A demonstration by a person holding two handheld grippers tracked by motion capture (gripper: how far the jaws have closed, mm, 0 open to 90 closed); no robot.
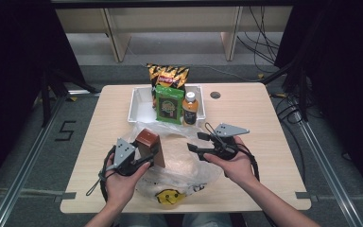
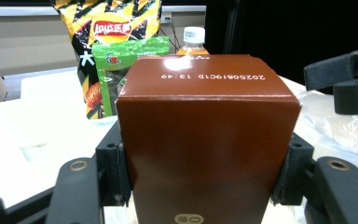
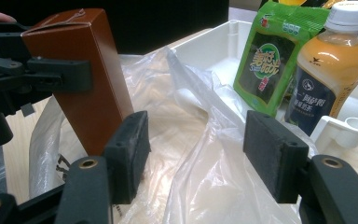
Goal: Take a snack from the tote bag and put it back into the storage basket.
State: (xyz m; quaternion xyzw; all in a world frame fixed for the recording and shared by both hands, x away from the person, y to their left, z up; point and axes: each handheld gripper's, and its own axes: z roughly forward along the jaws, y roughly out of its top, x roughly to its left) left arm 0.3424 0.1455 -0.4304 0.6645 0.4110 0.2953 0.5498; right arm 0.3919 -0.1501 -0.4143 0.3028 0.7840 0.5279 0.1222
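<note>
From the high view, the left claw [image 1: 139, 153] grips a brown carton [image 1: 150, 144] upright at centre left of the frame, over a clear plastic bag [image 1: 182, 172] spread on the bench [image 1: 246, 118], probably for bagging. Behind it, a white tray [image 1: 139, 106] holds a chip bag [image 1: 168, 75], a green packet [image 1: 169, 105] and a drink bottle [image 1: 190, 109].

In the left gripper view, both pads press the carton's sides.

In the right gripper view, the right claw [image 3: 196, 154] stands released, its jaws apart around a fold of the bag, perhaps to hold its mouth wide.
</note>
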